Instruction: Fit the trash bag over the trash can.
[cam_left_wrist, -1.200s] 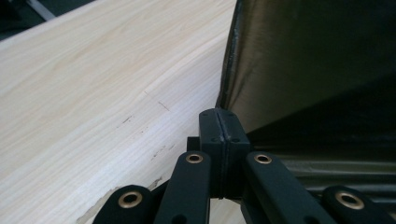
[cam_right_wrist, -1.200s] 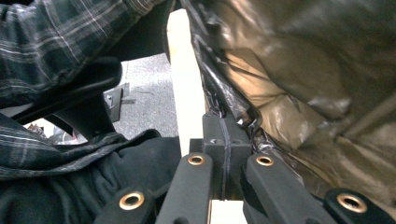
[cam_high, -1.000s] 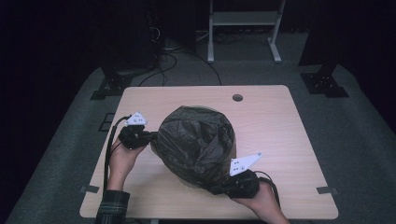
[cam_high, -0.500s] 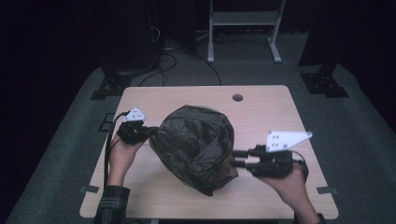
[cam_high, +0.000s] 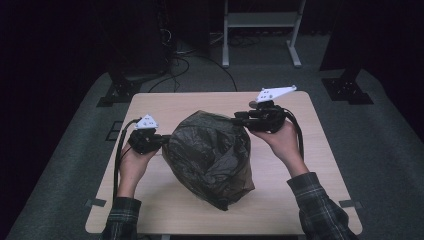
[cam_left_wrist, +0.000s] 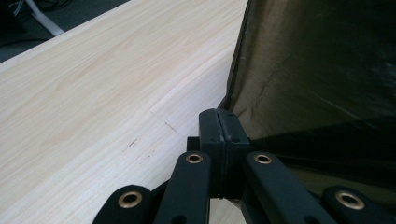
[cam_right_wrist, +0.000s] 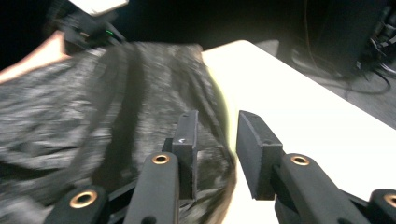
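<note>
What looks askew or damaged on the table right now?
Nothing stands out. The puffed, crumpled dark plastic bag sits whole on the pale wooden table, with no tear or spill visible; the left gripper pinches its edge.

Plaid sleeves (cam_high: 320, 210), black claws, brass rivets

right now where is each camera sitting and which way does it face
High view: above the person's side, looking forward and down on the table; both forearms, left gripper, right gripper.
Left gripper view: on the left gripper, jaws shut on the bag edge.
Right gripper view: on the right gripper, jaws apart beside the bag.
All views share bag and table.
</note>
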